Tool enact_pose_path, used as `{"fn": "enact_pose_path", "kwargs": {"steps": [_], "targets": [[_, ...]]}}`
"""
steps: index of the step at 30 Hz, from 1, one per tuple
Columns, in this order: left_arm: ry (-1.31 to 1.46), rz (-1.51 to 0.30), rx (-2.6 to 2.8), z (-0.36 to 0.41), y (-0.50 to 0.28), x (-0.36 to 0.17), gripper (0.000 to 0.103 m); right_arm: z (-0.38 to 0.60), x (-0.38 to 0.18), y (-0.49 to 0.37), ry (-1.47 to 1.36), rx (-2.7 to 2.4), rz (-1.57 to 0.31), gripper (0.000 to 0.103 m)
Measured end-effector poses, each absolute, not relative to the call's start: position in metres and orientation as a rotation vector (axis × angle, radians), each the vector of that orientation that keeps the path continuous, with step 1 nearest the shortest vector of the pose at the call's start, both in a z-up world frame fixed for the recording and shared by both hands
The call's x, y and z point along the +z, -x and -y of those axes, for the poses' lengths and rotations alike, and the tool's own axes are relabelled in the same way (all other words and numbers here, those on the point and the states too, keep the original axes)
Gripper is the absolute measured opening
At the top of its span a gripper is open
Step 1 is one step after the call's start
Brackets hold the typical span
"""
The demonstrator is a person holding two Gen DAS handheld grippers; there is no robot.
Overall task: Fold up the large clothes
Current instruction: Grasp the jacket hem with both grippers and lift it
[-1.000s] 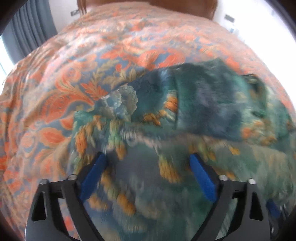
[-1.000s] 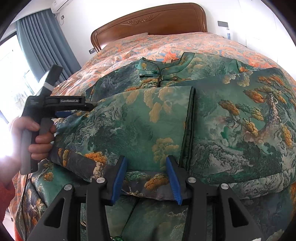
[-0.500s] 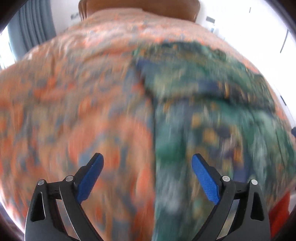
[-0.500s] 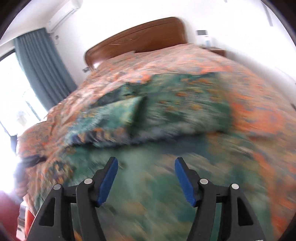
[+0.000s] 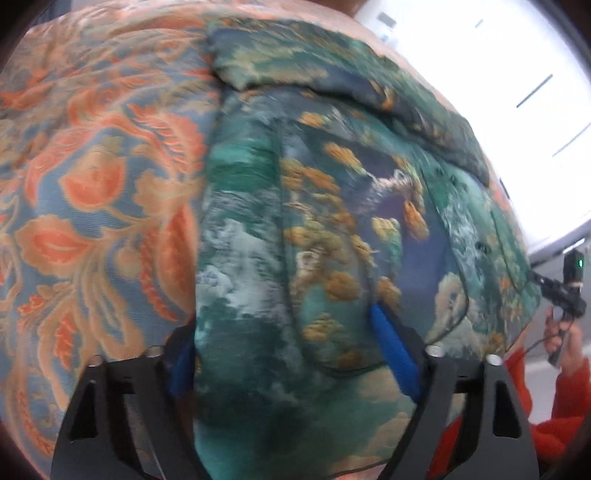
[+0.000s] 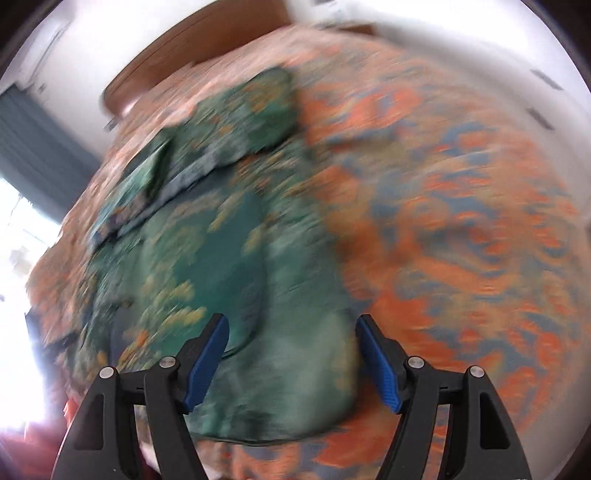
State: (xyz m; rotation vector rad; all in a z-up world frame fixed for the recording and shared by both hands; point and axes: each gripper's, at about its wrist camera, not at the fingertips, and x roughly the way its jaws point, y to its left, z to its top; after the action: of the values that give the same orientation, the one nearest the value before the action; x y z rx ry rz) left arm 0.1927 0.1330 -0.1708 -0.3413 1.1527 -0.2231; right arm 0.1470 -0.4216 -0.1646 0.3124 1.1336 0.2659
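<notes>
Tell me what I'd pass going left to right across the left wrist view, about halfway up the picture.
Orange floral bedspread → green landscape-print garment → bright white wall. Lower at the far right edge, the right gripper shows in the person's hand.

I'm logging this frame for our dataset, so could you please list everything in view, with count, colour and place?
Garment: one, green with gold and blue landscape print, spread on the bed, partly folded near its top.
Bedspread: one, orange and blue floral, covering the bed under the garment.
Headboard: one, brown wood, far end of the bed, blurred.
Curtain: one, grey-blue, left of the bed beside a bright window.
Wall: white, behind the bed.
Left gripper: one, black with blue pads, open over the garment's left edge.
Right gripper: one, black with blue pads, open over the garment's lower right corner.
Right hand: red sleeve, holding the right gripper's handle.
</notes>
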Motion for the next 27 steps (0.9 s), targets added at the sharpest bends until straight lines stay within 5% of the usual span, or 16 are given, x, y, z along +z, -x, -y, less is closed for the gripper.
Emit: {"fn": "enact_pose_path", "kwargs": {"steps": [3,4,5,7,16,27], "targets": [[0.305,-1.172,-0.227,-0.123,-0.188,-0.162,0.037,0.405,-0.177,-0.159,-0.269,0.243,-1.173,0.067],[0.290,-1.173,-0.222,-0.121,-0.187,-0.159,0.028,0.403,-0.178,-0.161,-0.294,0.251,-1.187,0.058],[0.284,-1.174,-0.222,-0.118,-0.185,-0.154,0.026,0.402,-0.178,-0.164,-0.312,0.267,-1.200,0.035],[0.277,-1.173,-0.218,-0.115,-0.184,-0.147,0.021,0.393,-0.167,-0.164,-0.300,0.322,-1.200,0.023],[0.289,-1.143,-0.269,-0.119,-0.134,-0.111,0.018,0.384,-0.106,-0.138,-0.287,0.403,-1.110,0.016],[0.537,-1.183,-0.324,-0.150,-0.077,-0.095,0.018,0.425,-0.109,-0.064,-0.588,0.484,-1.153,0.015]]}}
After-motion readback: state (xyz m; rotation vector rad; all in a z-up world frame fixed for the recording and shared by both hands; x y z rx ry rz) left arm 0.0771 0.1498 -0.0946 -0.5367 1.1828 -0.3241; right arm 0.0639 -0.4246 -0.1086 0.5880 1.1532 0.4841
